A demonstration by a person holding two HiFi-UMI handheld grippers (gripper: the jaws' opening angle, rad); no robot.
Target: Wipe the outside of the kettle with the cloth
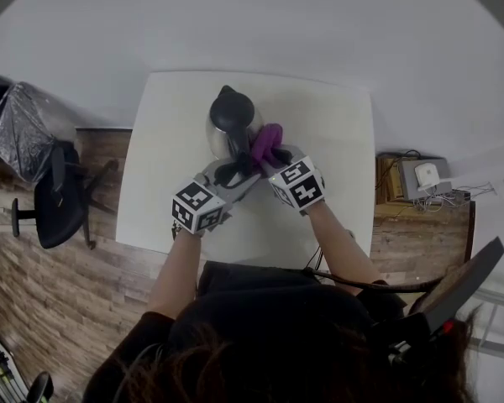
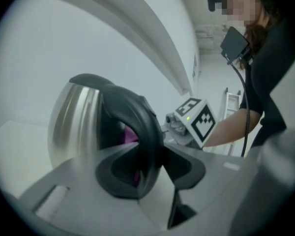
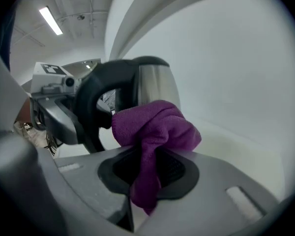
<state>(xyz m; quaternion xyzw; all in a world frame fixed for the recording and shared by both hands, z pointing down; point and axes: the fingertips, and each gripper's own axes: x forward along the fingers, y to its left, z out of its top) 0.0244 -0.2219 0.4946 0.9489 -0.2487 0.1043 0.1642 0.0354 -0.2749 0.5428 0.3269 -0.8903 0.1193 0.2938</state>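
While the left gripper (image 2: pixel 146 167) is holding the kettle (image 2: pixel 74 124) handle (image 2: pixel 143 127) steady, the right gripper (image 3: pixel 148 170) is pinching the cloth (image 3: pixel 156 124); rub softly.

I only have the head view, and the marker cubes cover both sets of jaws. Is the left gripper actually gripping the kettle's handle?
Observer: Yes. The left gripper has its jaws clamped on the black handle of the kettle.
Operator: And the cloth on the right?
Observer: The right gripper pinches the purple cloth between its pads, with a bunch sticking out in front.
Operator: Is it on the steel?
Observer: The bunch sits in front of the kettle's side, beside the handle. I cannot confirm contact.
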